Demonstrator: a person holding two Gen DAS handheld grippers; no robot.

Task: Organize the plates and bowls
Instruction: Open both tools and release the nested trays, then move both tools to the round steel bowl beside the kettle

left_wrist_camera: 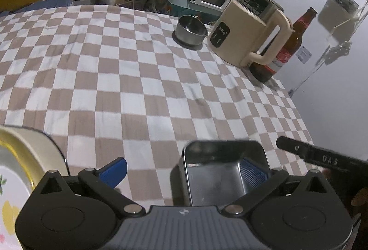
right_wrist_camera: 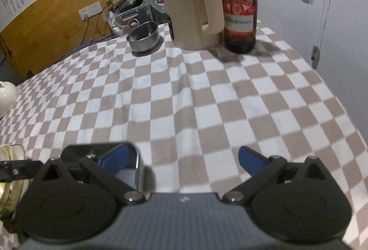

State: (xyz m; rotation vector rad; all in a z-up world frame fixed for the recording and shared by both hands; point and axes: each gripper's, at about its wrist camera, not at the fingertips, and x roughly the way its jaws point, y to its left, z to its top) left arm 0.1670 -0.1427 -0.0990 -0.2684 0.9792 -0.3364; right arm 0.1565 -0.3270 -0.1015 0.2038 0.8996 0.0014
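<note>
floral plate (left_wrist_camera: 9,181) fills only the left view.

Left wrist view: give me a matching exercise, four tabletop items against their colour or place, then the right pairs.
Items:
1. round bowl
2. kettle
3. bottle
4. square tin

Descriptions:
A. brown glass with a red label
B. cream body with a loop handle
C. nearest, between the left gripper's fingers
D. steel, at the far edge of the checked cloth

Pairs: 1-D, 2-B, 3-A, 4-C
</note>
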